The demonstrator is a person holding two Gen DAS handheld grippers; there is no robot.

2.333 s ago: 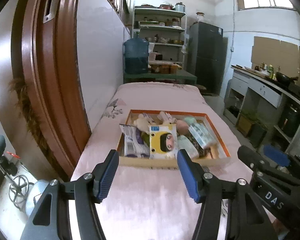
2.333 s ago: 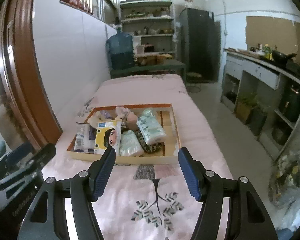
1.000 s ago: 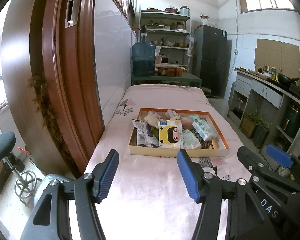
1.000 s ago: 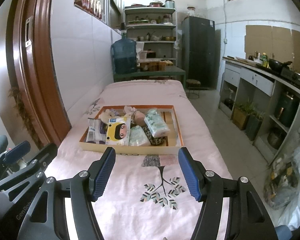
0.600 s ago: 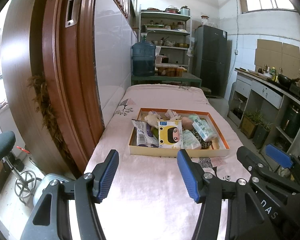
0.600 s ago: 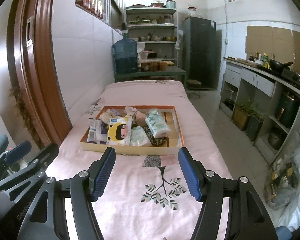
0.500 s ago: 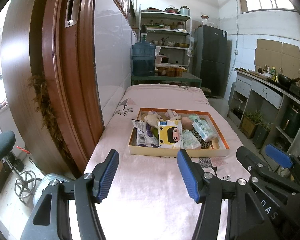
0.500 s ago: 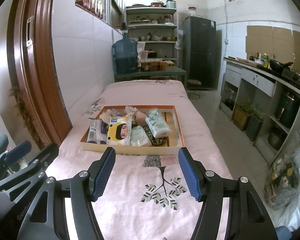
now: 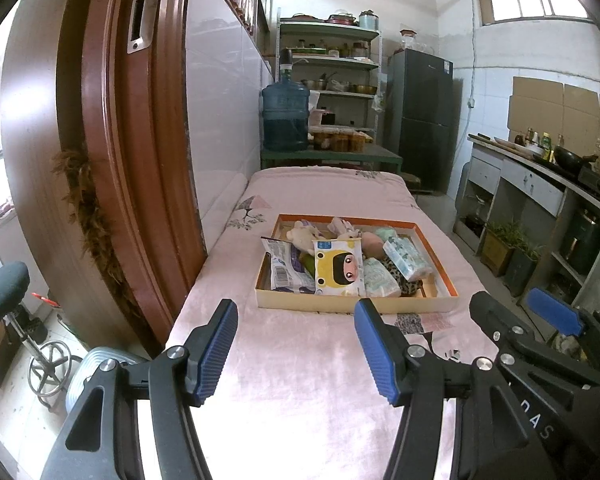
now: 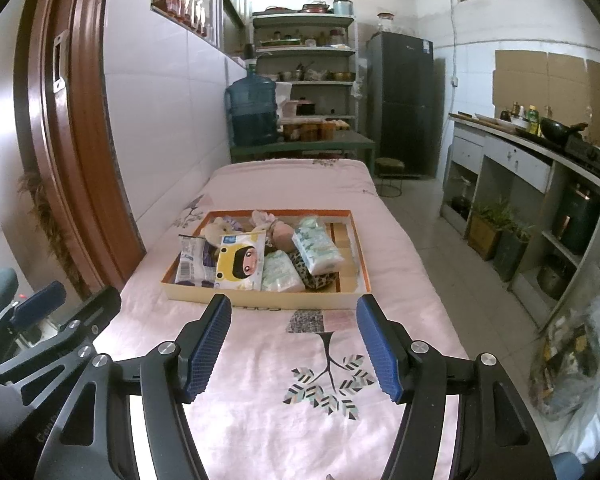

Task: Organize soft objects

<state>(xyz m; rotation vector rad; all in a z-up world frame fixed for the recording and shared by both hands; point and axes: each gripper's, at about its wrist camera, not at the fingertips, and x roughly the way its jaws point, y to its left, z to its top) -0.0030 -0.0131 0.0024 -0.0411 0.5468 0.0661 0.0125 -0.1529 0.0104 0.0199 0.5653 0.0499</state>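
Right wrist view shows the tray (image 10: pixel 260 303) mid-bed, near the right gripper (image 10: pixel 294 344), packed with soft packets and plush. The yellow tissue pack (image 10: pixel 239 266) looks light, squashy and slippery-wrapped; pinching its near edge seems best. Both the right and left gripper (image 9: pixel 296 350) hang empty, fingers spread wide.

Water jug (image 9: pixel 285 117), fridge (image 9: pixel 420 138), shelves (image 10: pixel 305 50).

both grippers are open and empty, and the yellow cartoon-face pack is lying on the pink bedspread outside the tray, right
Not quite. The left gripper and right gripper are open and empty, but the yellow cartoon-face pack lies inside the orange-rimmed cardboard tray, not on the pink bedspread. The right wrist view shows it.
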